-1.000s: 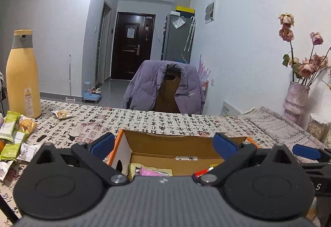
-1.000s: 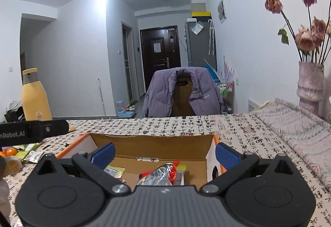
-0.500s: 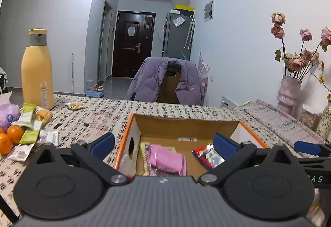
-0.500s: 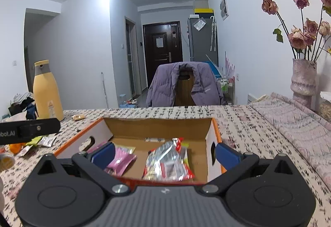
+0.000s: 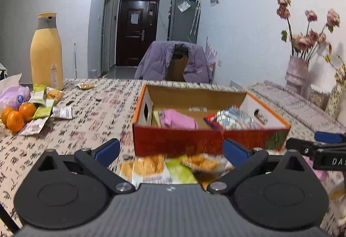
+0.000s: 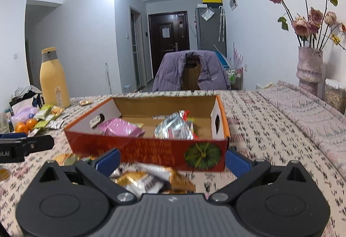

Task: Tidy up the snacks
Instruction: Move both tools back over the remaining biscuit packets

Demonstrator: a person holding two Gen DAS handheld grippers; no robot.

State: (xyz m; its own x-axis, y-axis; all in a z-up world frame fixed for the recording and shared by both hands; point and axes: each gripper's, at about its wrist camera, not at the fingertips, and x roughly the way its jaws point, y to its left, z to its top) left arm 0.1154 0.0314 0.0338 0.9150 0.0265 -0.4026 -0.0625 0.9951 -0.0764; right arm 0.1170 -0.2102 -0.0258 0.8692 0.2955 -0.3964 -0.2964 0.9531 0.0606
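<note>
Sorting is partway done, by my reading: the left tongs and right tongs are both hanging spread wide and gripping nothing, low in each frame, while the cardboard box at frame centre is already holding a pink packet and a silver pack. The next move is probably calling for a dip onto the loose snack packets lying on the worktop just before the box wall. More packets, oranges and a yellow bottle are waiting at centre left, and nothing is blocking the way.
</note>
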